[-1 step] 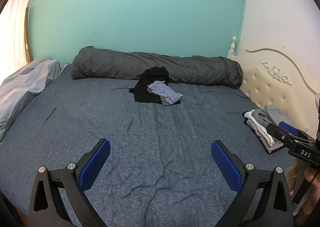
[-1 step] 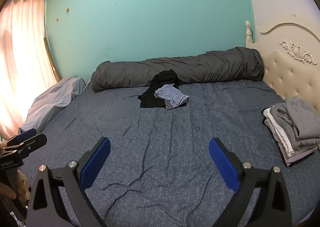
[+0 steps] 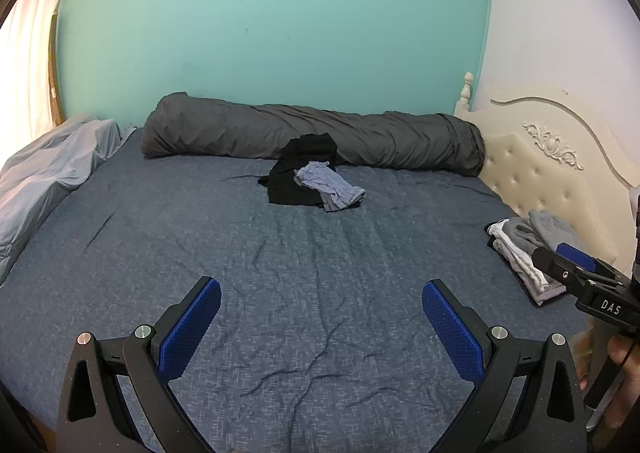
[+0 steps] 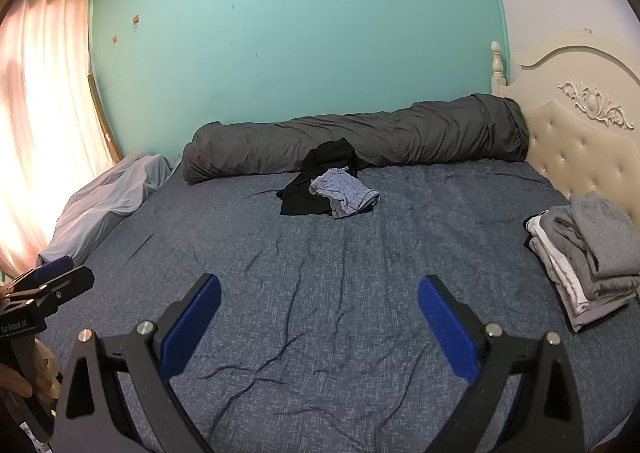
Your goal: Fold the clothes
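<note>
Bedroom, bed point(image 3: 320, 293) with unfolded and folded clothes.
Left gripper point(image 3: 320, 323) and right gripper point(image 4: 319, 319): jaws apart, empty. Crumpled pile point(image 4: 330, 187) mid-bed near grey bolster point(image 4: 360, 141); folded stack point(image 4: 588, 253) beside headboard point(image 4: 584, 149).

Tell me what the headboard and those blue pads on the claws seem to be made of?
The headboard looks like cream padded leather or vinyl, button-tufted with a faint sheen, under a glossy carved frame, wood or moulded. The blue pads look like rubbery textured material, matte and finely dimpled, on black rigid fingers, probably plastic.
</note>
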Demonstrator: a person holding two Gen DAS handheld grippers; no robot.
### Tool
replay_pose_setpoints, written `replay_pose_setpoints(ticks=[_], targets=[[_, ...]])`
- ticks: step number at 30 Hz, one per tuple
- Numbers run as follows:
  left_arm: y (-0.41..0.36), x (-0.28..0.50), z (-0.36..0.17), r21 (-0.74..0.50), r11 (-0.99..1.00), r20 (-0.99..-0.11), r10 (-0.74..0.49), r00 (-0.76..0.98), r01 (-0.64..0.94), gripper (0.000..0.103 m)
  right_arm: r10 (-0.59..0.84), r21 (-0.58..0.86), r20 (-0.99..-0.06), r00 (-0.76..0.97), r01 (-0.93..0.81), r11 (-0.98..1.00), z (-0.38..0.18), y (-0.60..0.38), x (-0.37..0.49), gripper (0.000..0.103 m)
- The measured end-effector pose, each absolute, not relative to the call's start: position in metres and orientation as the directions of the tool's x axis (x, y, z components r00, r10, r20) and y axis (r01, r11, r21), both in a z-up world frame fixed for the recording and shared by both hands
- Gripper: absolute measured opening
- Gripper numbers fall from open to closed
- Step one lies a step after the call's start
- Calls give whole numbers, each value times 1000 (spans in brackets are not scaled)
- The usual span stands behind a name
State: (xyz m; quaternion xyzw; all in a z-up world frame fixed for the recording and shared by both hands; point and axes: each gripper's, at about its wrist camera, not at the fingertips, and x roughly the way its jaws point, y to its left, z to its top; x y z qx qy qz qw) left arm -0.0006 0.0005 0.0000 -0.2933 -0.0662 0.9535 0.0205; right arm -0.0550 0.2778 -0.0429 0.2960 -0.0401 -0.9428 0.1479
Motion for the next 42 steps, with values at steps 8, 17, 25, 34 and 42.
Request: replay_pose_setpoints(ticks=[8,17,25,34,42], targets=[[3,-3,0,-140,-990,-561,80,-824,-1,103,-286,133,-552,-783,256,-957,-40,279,-56,99],[10,-1,-5,-139,-990,-553,86,-829,-10,103,-292,146,-548,-784,254,-956,-45,280,-56,99],[11,-5,2,-135,-991,-558,92,-825,-18,103,-293,153,-546,-785,250,-956,-45,285,-58,99],[12,-8,3,-138,-990,-554,96,-827,-23,103,-291,151,-545,-786,250,-956,-45,285,-56,99],[12,-7,1,-135,-991,-548,96,-831,-25,103,-293,151,-548,-784,252,-956,-44,285,-57,99]])
